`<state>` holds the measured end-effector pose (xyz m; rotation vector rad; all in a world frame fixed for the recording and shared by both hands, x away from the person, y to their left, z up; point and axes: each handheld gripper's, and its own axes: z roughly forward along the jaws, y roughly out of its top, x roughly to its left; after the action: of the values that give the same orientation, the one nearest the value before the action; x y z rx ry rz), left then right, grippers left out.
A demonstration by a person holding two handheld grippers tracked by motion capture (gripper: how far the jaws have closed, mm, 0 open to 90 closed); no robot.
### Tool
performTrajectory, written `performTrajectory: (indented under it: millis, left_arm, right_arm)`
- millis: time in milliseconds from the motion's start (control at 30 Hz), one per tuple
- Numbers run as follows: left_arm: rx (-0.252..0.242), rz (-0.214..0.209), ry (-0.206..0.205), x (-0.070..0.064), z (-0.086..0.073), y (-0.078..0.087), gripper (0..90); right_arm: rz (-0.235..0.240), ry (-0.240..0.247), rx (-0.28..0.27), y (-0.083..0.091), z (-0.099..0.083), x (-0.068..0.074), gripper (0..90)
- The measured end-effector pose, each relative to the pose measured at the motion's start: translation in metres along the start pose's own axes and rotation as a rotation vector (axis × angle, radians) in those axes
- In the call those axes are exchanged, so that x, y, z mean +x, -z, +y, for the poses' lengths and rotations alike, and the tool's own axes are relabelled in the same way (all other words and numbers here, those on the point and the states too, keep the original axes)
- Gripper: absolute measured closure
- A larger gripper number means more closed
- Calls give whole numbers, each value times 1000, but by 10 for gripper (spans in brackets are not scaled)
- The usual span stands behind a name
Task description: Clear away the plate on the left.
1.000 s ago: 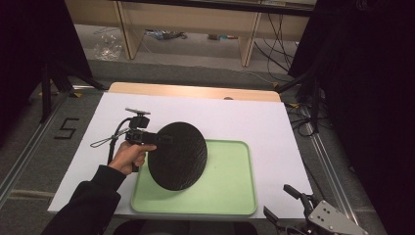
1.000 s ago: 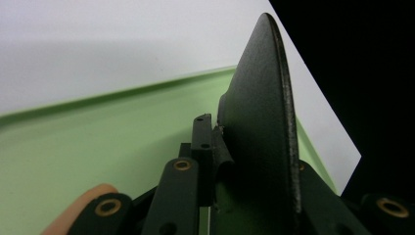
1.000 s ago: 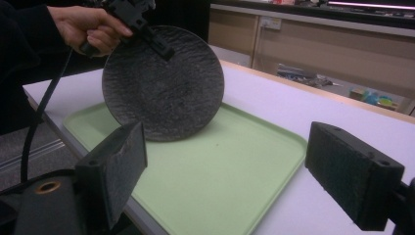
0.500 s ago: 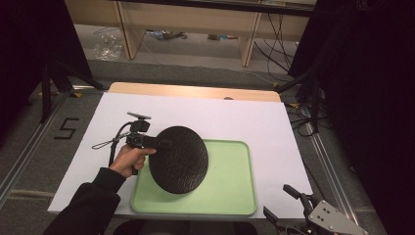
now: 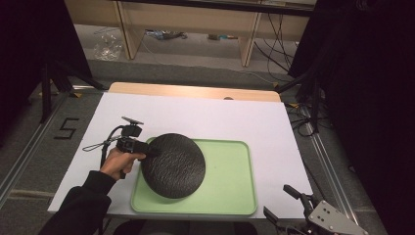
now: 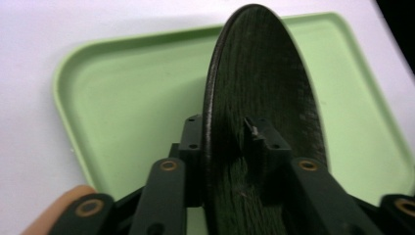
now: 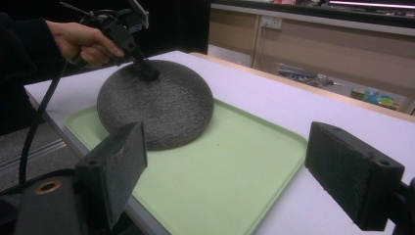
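Dim room, grey floor (image 5: pixel 88 63) with a black "5" mark (image 5: pixel 67 128) left of the bench (image 5: pixel 205 115), white-topped with a wooden far edge. Beyond, light wooden shelving (image 5: pixel 195 19), loose cables (image 5: pixel 274 36) underneath. Black curtains (image 5: pixel 367 98) at both sides.

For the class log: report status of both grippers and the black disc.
Left gripper shut on black disc, tilted over green tray. Right gripper open, off the table. Nothing obstructing.
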<state>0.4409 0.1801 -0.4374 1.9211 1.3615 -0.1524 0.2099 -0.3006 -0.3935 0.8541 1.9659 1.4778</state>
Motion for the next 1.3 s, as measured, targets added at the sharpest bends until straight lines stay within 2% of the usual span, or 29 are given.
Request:
performTrajectory:
  millis: [167, 267, 367, 533, 600, 633, 667, 700, 800, 833, 867, 900, 1033, 1067, 1100, 1133, 1167, 1200, 1267, 1300]
  left_arm:
    - [-1, 1, -1, -1, -2, 1, 721]
    - [12, -10, -7, -3, -5, -1, 715]
    - [30, -23, -11, -6, -7, -6, 710]
    - [45, -45, -26, -18, -10, -13, 711]
    - [37, -44, -22, -20, -11, -15, 712]
    - [42, -51, -26, -25, -12, -17, 713]
    - [55, -57, -46, -25, -12, -18, 714]
    - [46, -64, -23, -29, -14, -20, 714]
    - [59, -77, -27, -34, -16, -25, 713]
    - [78, -83, -49, -33, -17, -26, 712]
    - [72, -88, -38, -35, -17, -29, 709]
    - [93, -88, -61, -36, -18, -29, 704]
    - [99, -96, -57, -41, -20, -32, 697]
    - [107, -100, -75, -43, -21, -34, 693]
    - [125, -97, -95, -43, -21, -34, 688]
    - [125, -97, -95, -43, -21, -34, 679]
    - [98, -95, -55, -47, -23, -38, 666]
    - [123, -89, -71, -47, -24, -38, 659]
    - [129, -91, -72, -47, -25, -38, 654]
    - [146, -79, -86, -48, -26, -37, 646]
  right_arm:
    - [-5, 16, 20, 1, 1, 0, 165]
    - [0, -12, 21, 1, 0, 1, 165]
    - [-5, 12, 13, 0, 0, 0, 165]
    - [-5, 6, 19, 0, 0, 0, 165]
    - [-5, 7, 18, 0, 0, 0, 165]
    - [-9, 13, 14, 0, 0, 0, 165]
    - [-9, 13, 14, 0, 0, 0, 165]
    - [-9, 13, 14, 0, 0, 0, 165]
    - [-1, -8, 29, 0, 0, 1, 165]
    - [-1, -8, 28, 0, 0, 1, 165]
    - [-5, 5, 20, 0, 0, 0, 165]
    - [-4, 4, 22, 0, 0, 0, 165]
    - [0, -6, 29, 0, 0, 1, 166]
    - [-4, 10, 18, 0, 0, 0, 166]
    - [-4, 11, 18, 0, 0, 0, 166]
    - [-4, 11, 18, 0, 0, 0, 166]
    - [-4, 11, 19, 0, 0, 0, 166]
    - [-4, 12, 19, 0, 0, 0, 167]
    - [-2, 12, 21, 0, 0, 0, 167]
    - [-2, 11, 22, 0, 0, 0, 166]
